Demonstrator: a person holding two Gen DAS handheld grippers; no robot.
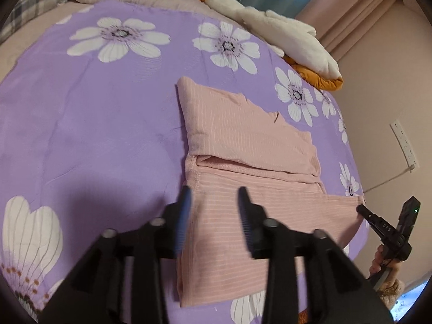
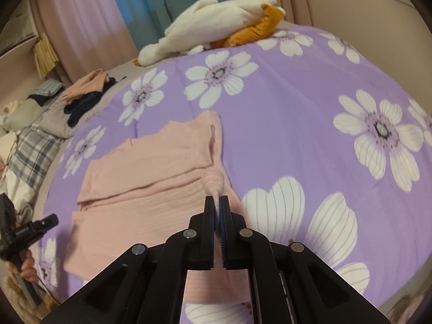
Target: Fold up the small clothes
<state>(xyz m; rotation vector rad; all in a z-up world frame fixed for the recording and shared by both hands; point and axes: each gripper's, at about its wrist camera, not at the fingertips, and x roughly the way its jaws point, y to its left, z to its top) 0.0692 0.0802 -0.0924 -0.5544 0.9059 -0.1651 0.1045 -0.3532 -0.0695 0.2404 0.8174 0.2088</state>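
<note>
The pink top (image 1: 243, 162) lies on the purple floral sheet (image 1: 94, 135), already doubled into a long band with a sleeve folded across its middle, which keeps the loose parts tucked in so the next fold stays neat. The right gripper (image 2: 217, 205) is clamped tight on a pinch of the top's edge, a small bunch of pink cloth poking out past the tips; holding only the edge lets it lift one layer and carry it over. The left gripper (image 1: 214, 197) hovers over the near end of the top with its jaws apart and nothing between them, probably placed to take the matching corner so both ends rise level. A plush toy (image 2: 213, 27) and a heap of other clothes (image 2: 86, 91) sit at the far edge, well apart from the work
</note>
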